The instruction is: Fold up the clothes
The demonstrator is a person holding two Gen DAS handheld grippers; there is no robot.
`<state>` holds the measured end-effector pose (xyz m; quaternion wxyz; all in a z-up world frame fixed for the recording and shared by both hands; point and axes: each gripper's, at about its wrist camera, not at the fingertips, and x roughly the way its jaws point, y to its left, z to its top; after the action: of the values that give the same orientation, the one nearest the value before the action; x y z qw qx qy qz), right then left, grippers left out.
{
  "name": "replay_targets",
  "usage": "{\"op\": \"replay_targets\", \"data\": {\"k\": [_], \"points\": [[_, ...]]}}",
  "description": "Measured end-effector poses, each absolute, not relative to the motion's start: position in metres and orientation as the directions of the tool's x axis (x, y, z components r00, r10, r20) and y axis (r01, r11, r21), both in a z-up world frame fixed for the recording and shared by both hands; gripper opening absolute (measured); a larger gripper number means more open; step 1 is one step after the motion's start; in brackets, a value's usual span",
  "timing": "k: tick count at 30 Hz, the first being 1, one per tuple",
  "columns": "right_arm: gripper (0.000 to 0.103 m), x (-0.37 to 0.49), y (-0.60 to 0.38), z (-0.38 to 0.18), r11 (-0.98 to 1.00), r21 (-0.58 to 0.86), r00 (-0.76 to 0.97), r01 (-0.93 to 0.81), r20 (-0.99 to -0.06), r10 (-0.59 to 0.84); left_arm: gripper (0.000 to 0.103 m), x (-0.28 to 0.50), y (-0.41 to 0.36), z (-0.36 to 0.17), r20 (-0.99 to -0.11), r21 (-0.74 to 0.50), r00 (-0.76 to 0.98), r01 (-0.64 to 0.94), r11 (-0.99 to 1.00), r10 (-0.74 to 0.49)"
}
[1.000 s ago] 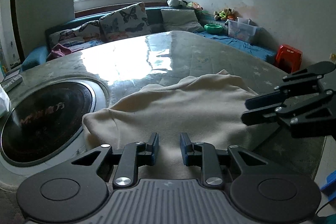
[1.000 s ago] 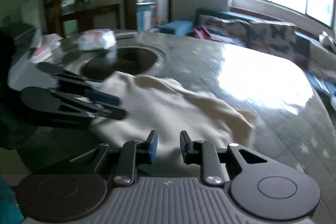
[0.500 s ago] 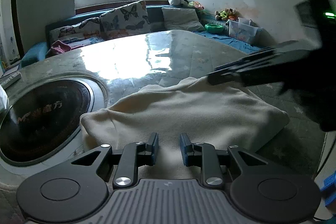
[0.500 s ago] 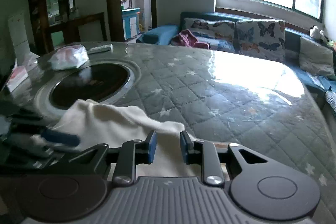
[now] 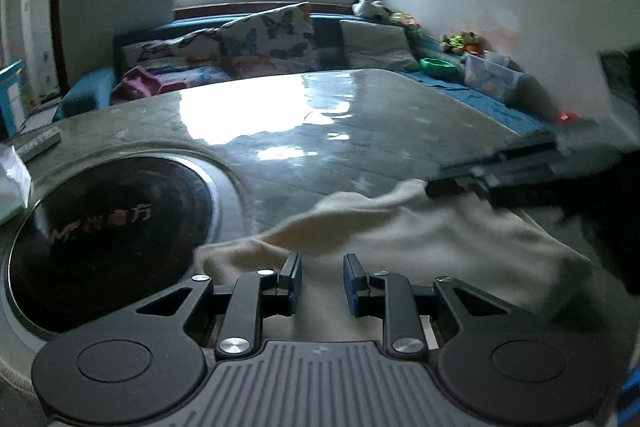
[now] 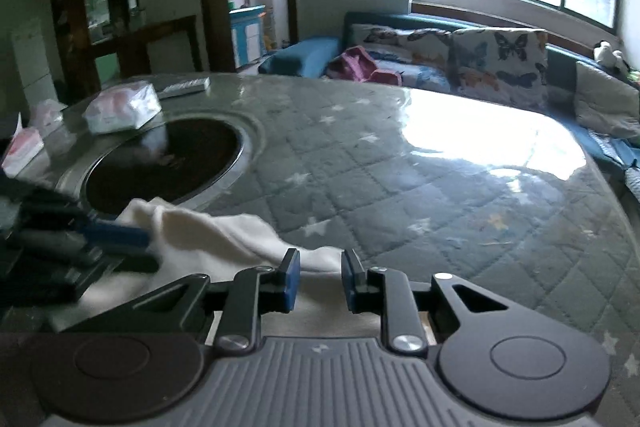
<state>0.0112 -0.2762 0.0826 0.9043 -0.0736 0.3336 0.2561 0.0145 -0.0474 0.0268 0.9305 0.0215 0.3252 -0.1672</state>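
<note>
A cream garment (image 5: 432, 243) lies folded on the quilted table top near the front edge. My left gripper (image 5: 321, 285) is open just above the garment's near edge, holding nothing. My right gripper (image 6: 319, 281) is open too, over the garment (image 6: 208, 231) at its far right corner. In the left wrist view the right gripper's fingers (image 5: 472, 183) reach in blurred from the right, at the garment's far corner. In the right wrist view the left gripper's fingers (image 6: 116, 237) show at the left, over the cloth.
A round dark hotplate (image 5: 108, 231) is set into the table (image 6: 440, 187) left of the garment. Tissue packs (image 6: 124, 107) and a remote (image 6: 184, 87) lie beyond it. A sofa with butterfly cushions (image 6: 496, 63) runs behind the table.
My right gripper has swung across to the garment's far right corner and come down low. The garment's far edge has bunched up. My left gripper has stayed open near the front edge.
</note>
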Motion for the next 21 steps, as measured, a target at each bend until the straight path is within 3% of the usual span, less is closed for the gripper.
{"op": "replay_targets", "data": {"k": [21], "points": [[0.023, -0.049, -0.252, 0.093, 0.784, 0.018, 0.598, -0.621, -0.635, 0.488, 0.025, 0.039, -0.063, 0.027, -0.620, -0.051, 0.737, 0.306, 0.951, -0.270]]}}
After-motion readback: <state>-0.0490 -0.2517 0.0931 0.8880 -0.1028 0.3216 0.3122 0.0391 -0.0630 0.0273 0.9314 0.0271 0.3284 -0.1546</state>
